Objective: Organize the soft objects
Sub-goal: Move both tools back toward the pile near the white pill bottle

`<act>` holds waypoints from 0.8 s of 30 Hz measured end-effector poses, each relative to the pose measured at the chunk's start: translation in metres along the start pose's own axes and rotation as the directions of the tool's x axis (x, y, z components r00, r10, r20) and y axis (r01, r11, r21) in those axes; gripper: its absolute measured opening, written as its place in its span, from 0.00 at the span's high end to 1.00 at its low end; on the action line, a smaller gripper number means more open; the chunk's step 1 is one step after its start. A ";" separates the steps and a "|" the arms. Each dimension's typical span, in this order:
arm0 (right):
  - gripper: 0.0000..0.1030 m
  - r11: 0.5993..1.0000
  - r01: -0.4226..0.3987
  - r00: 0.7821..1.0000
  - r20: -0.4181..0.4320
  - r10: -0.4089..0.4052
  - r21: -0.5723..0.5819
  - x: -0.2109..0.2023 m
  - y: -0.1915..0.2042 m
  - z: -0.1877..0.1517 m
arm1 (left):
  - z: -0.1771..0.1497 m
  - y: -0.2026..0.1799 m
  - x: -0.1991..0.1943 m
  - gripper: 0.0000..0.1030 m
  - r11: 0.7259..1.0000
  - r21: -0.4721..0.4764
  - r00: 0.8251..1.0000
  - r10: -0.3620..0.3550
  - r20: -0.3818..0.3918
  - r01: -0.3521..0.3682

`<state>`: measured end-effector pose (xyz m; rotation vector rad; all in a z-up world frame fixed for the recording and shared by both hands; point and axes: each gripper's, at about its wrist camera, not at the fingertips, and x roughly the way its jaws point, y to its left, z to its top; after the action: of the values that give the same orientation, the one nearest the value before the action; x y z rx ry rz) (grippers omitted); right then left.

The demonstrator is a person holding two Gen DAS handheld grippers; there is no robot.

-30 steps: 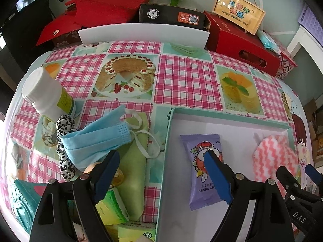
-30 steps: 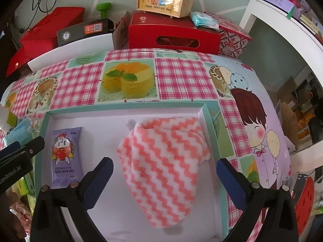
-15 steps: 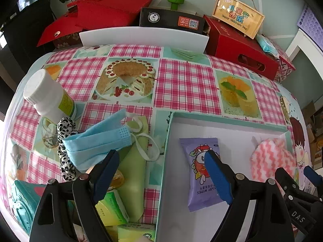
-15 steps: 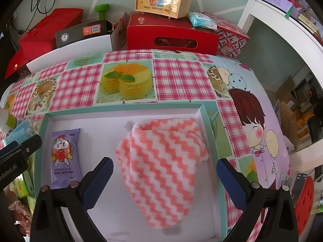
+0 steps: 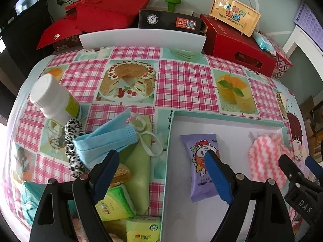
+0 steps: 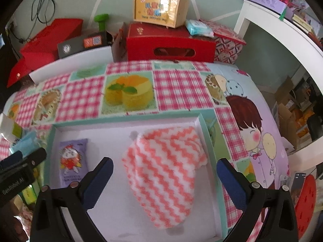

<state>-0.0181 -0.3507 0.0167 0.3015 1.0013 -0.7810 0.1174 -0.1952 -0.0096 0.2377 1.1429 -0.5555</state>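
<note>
Tabletop tray [image 6: 210, 139] holds cloth [image 6: 163, 173], wipes [image 6: 73, 162]

Home, cartoon tablecloth [image 5: 181, 84], gift boxes [image 6: 169, 44]

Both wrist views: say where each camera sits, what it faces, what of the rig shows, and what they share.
Left wrist: sits on the left tongs, open, facing the blue mask and tray rim; the right tongs' tip shows at right.
Right wrist: sits on the right tongs, open over the striped cloth; the left tongs' tip shows at left.
Shared: tray, wipes pack, cloth.
</note>
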 end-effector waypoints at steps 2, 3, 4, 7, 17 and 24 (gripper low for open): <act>0.00 1.000 -0.017 1.000 -0.003 0.017 -0.003 0.000 0.005 0.000 | 0.000 0.002 -0.004 0.16 1.000 0.000 1.000 0.003 0.003 -0.003; 0.00 1.000 -0.020 1.000 -0.009 0.020 -0.006 0.001 0.007 0.000 | 0.000 0.004 -0.007 0.16 1.000 -0.002 1.000 0.005 0.007 -0.005; 0.00 1.000 -0.018 1.000 -0.015 0.018 -0.011 0.002 0.010 0.000 | 0.001 0.006 -0.009 0.16 1.000 -0.005 1.000 0.005 0.010 -0.005; 0.00 0.999 -0.015 1.000 -0.012 0.014 -0.036 0.000 0.019 -0.001 | 0.002 0.013 -0.016 0.16 1.000 -0.022 1.000 -0.005 0.020 0.005; 0.00 0.995 -0.058 0.998 0.006 0.059 -0.081 -0.010 0.047 -0.003 | 0.009 0.053 -0.042 0.16 0.995 -0.097 0.997 -0.003 0.072 0.010; 0.00 0.983 -0.142 0.989 0.013 0.145 -0.112 -0.021 0.077 -0.006 | 0.009 0.112 -0.066 0.16 0.973 -0.221 0.987 0.096 0.125 -0.067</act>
<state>0.0262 -0.2846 0.0220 0.2662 0.9874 -0.5946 0.1642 -0.0854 0.0428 0.0576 1.0473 -0.3648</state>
